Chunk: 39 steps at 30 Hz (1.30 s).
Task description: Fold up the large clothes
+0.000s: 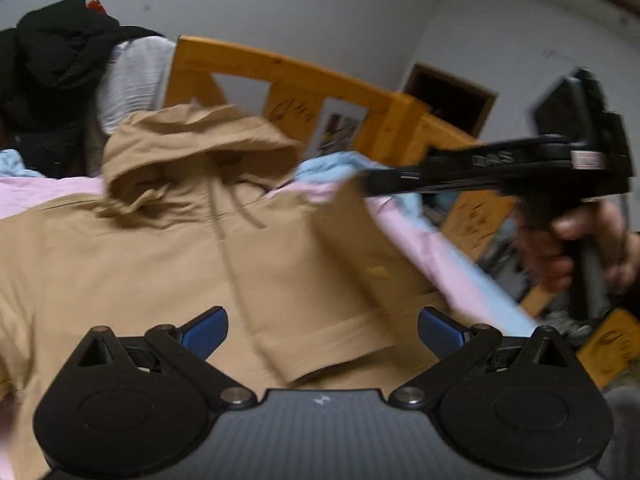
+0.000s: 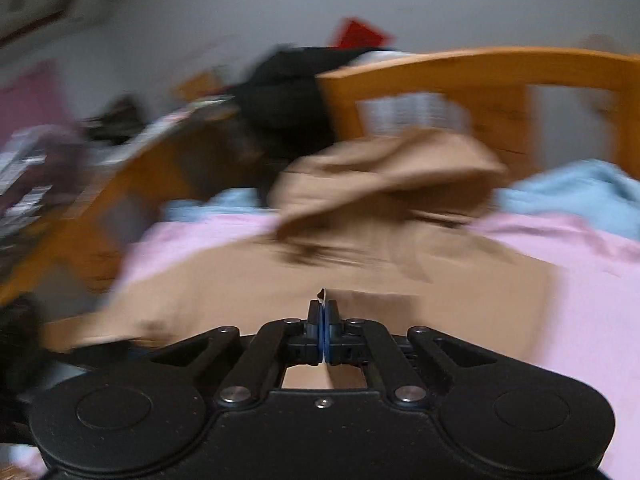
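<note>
Right claw point(image 2: 322, 312) clamped on tan jacket point(image 1: 168, 248) sleeve, left claw point(image 1: 322, 332) open, empty: carry sleeve toward 9 o'clock across the chest, keep it flat.

My tan hooded jacket point(image 1: 160, 240) fills mid-frame on a plain pink sheet point(image 1: 420, 240), pale blue bedding point(image 1: 340, 162) behind. The headboard point(image 1: 280, 68) is orange wood. Upper left, black clothes point(image 1: 60, 60). My left gripper point(image 1: 322, 334) has blue pads point(image 1: 208, 330) on black.
</note>
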### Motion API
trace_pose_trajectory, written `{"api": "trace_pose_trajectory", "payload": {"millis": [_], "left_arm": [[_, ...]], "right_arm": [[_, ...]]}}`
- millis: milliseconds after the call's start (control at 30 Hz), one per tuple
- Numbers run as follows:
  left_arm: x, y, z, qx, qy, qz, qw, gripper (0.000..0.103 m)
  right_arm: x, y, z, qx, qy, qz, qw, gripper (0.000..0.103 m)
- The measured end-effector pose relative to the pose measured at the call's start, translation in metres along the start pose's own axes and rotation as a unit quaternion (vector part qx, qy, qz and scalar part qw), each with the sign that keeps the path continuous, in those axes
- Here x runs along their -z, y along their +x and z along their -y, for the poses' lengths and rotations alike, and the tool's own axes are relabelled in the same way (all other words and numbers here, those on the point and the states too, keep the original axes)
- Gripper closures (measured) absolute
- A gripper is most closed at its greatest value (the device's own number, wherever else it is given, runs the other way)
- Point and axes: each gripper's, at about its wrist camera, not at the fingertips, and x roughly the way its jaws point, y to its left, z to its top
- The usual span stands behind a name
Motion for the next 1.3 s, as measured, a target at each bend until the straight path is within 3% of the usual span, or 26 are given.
{"api": "trace_pose_trajectory", "payload": {"millis": [100, 200, 400, 467, 500, 533, 567, 600, 633, 667, 733, 767, 833, 867, 967, 1033, 1100, 1167, 1300], "left_arm": [[-0.004, -0.016, -0.004, 0.024, -0.031, 0.021, 0.9990, 0.001], [-0.006, -0.024, -0.012, 0.023, -0.048, 0.023, 0.9983, 0.001], [-0.006, -0.031, -0.044, -0.037, -0.120, 0.009, 0.9920, 0.001], [-0.003, -0.032, -0.055, -0.064, -0.142, 0.003, 0.9878, 0.007], [-0.001, -0.032, -0.061, -0.077, -0.151, 0.003, 0.9856, 0.021], [0.000, -0.031, -0.067, -0.092, -0.162, -0.002, 0.9825, 0.043], [0.002, -0.028, -0.074, -0.108, -0.179, -0.012, 0.9778, 0.054], [0.005, -0.024, -0.081, -0.119, -0.193, -0.022, 0.9736, 0.077], [0.009, -0.021, -0.090, -0.132, -0.211, -0.031, 0.9681, 0.091], [0.012, -0.019, -0.096, -0.139, -0.223, -0.032, 0.9645, 0.091], [0.019, -0.020, -0.105, -0.148, -0.237, -0.022, 0.9599, 0.093], [0.020, -0.021, -0.107, -0.153, -0.239, -0.016, 0.9589, 0.095], [0.019, -0.025, -0.111, -0.164, -0.236, -0.006, 0.9578, 0.096], [0.020, -0.030, -0.112, -0.167, -0.233, -0.002, 0.9581, 0.097], [0.014, -0.037, -0.114, -0.171, -0.228, 0.005, 0.9586, 0.097], [0.007, -0.041, -0.111, -0.171, -0.226, 0.012, 0.9588, 0.097], [-0.002, -0.042, -0.107, -0.171, -0.219, 0.020, 0.9605, 0.097], [-0.013, -0.044, -0.102, -0.167, -0.212, 0.027, 0.9625, 0.097], [-0.040, -0.057, -0.081, -0.155, -0.179, 0.054, 0.9701, 0.097]], "right_arm": [[-0.019, 0.025, -0.033, -0.081, -0.032, -0.025, 0.996, 0.103], [-0.030, 0.051, -0.065, -0.127, -0.078, -0.048, 0.988, 0.103], [-0.034, 0.085, -0.100, -0.167, -0.113, -0.067, 0.977, 0.103], [-0.031, 0.091, -0.106, -0.182, -0.109, -0.071, 0.975, 0.103], [-0.029, 0.093, -0.108, -0.187, -0.109, -0.071, 0.974, 0.103], [-0.025, 0.095, -0.113, -0.188, -0.109, -0.070, 0.974, 0.103], [-0.022, 0.098, -0.114, -0.187, -0.110, -0.067, 0.974, 0.103], [-0.020, 0.099, -0.114, -0.185, -0.109, -0.062, 0.975, 0.102], [-0.018, 0.098, -0.112, -0.181, -0.106, -0.059, 0.976, 0.094], [-0.016, 0.097, -0.108, -0.170, -0.101, -0.054, 0.979, 0.088], [-0.011, 0.089, -0.095, -0.141, -0.097, -0.047, 0.984, 0.060], [-0.007, 0.080, -0.084, -0.112, -0.100, -0.037, 0.988, 0.054], [0.005, 0.060, -0.058, -0.027, -0.109, -0.018, 0.994, 0.036], [0.013, 0.048, -0.043, 0.027, -0.124, -0.014, 0.992, 0.033], [0.051, 0.021, -0.002, 0.176, -0.199, -0.035, 0.963, 0.027], [0.082, 0.011, 0.019, 0.236, -0.242, -0.066, 0.939, 0.026], [0.113, 0.005, 0.033, 0.265, -0.276, -0.085, 0.920, 0.026], [0.138, 0.008, 0.037, 0.293, -0.311, -0.076, 0.901, 0.026], [0.155, 0.031, 0.047, 0.325, -0.339, -0.039, 0.882, 0.028]]}}
